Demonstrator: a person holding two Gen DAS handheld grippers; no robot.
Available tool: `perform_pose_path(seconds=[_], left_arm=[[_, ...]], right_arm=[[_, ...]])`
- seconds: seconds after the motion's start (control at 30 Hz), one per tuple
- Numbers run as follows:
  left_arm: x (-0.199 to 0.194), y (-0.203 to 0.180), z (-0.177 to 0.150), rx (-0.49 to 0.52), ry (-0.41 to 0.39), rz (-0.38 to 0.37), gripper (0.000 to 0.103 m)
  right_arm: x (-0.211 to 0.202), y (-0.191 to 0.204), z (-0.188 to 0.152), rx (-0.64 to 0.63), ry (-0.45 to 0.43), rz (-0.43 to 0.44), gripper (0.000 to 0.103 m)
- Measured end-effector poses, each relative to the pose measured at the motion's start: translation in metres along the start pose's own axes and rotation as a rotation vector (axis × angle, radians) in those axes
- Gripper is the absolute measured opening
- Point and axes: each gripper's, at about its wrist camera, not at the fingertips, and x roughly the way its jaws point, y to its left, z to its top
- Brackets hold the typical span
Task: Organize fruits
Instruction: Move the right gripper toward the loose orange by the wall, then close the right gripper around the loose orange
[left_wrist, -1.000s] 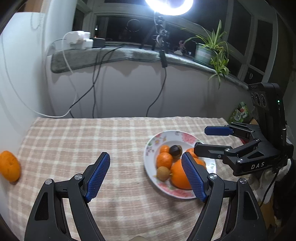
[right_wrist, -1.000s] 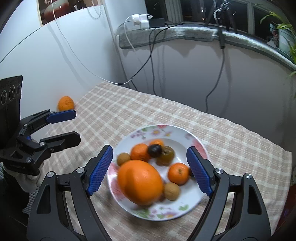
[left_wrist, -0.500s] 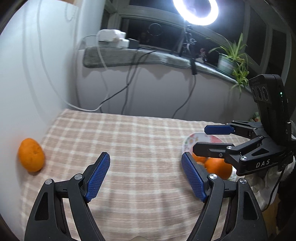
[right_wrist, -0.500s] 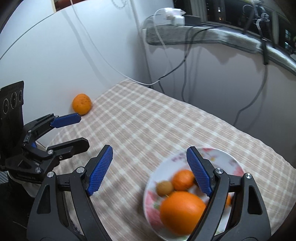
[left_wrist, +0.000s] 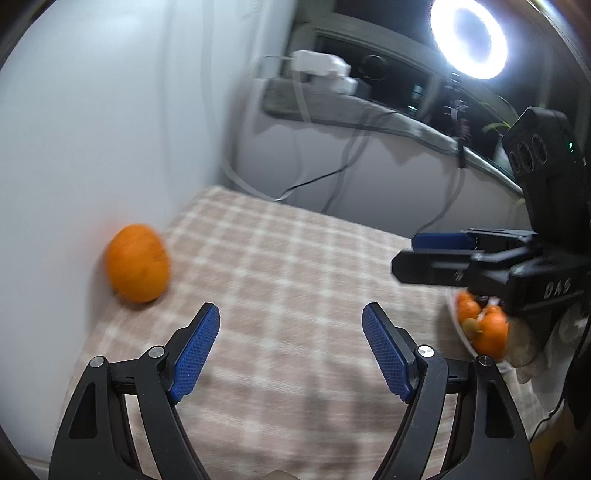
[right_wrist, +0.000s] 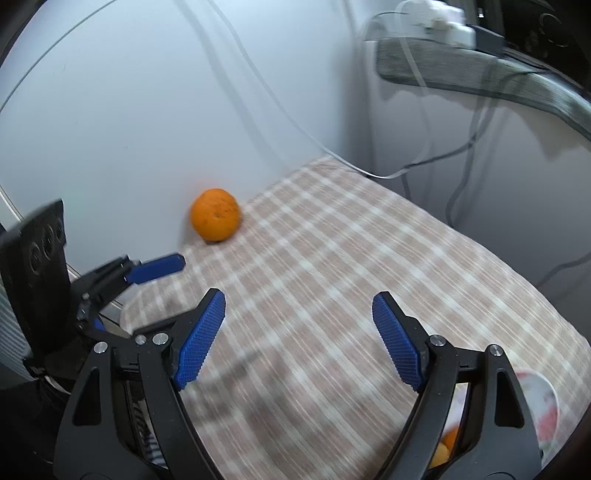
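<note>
Plate (left_wrist: 466, 341) holds most fruit; one orange (left_wrist: 137, 263) well apart. Left tool (left_wrist: 291, 350), right tool (right_wrist: 299, 338) both released, empty.

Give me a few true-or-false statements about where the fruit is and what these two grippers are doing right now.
1. A lone orange lies on the checked cloth next to the wall. True.
2. The left gripper is squeezing that orange. False: it is open with nothing between its pads, and the orange lies apart from it, nearer the wall.
3. A plate with several pieces of fruit sits at the right edge of the left camera's view. True.
4. The right gripper carries a fruit. False: it is open and empty.
5. The cloth is plain blue. False: it is a beige and white check.
</note>
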Motion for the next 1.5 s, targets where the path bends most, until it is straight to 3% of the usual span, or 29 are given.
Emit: perform_pose_path(seconds=[0.27,0.57,0.8,1.5], left_arm=[[0.002,0.042,-0.010,-0.084,-0.019,0.114,0.080],[0.019,0.064,-0.013,-0.161,-0.022,0.147,0.080],[0.027,0.072,-0.010,-0.156,-0.032,0.209,0.080],[0.047,0.089,0.005,-0.142,0.003,0.301,0.067]], right_arm=[[0.049,0.015,0.029,0.024,0.023,0.161,0.085],[0.101,0.024,0.049,0.100,0.067,0.292,0.084],[0.143,0.019,0.060,0.209,0.083,0.391,0.080],[0.217,0.029,0.072,0.275,0.105,0.475,0.077]])
